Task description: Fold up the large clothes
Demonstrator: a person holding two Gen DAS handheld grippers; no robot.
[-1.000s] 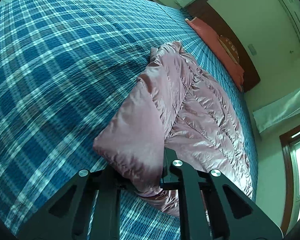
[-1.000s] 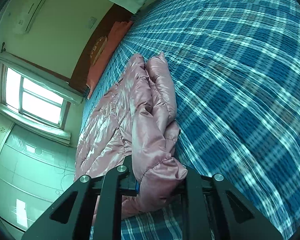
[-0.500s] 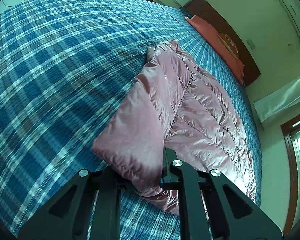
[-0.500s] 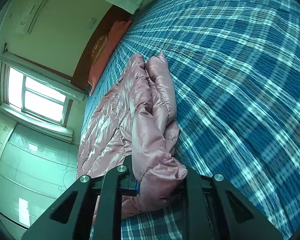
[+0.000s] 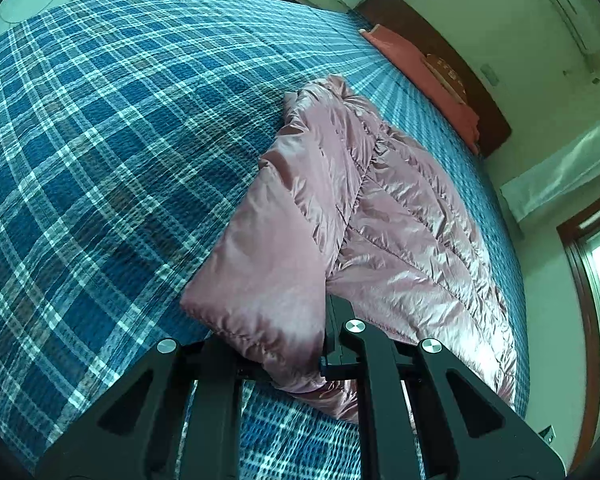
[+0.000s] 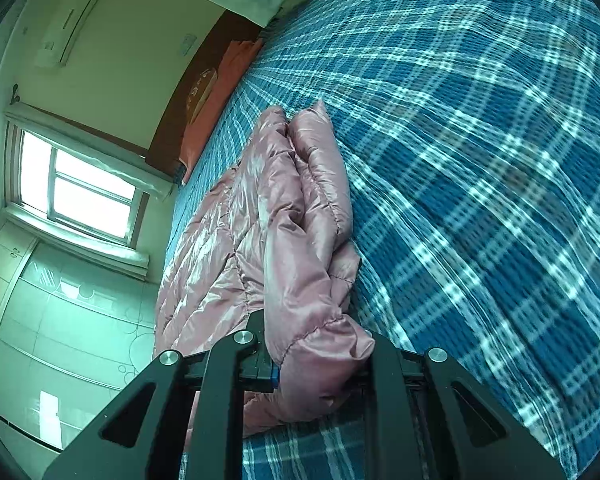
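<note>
Here, jacket (image 5: 380,216) hem, between left claw (image 5: 284,344) jaws, opening

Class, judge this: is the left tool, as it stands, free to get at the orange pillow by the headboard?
Probably not: the left tool is shut on the pink down jacket, and the orange pillow lies far across the plaid bedspread.

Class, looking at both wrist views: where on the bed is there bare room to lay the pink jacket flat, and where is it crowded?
Free: the blue plaid bedspread beside the shiny pink quilted jacket. Crowded: the jacket's strip toward the orange pillow.
</note>
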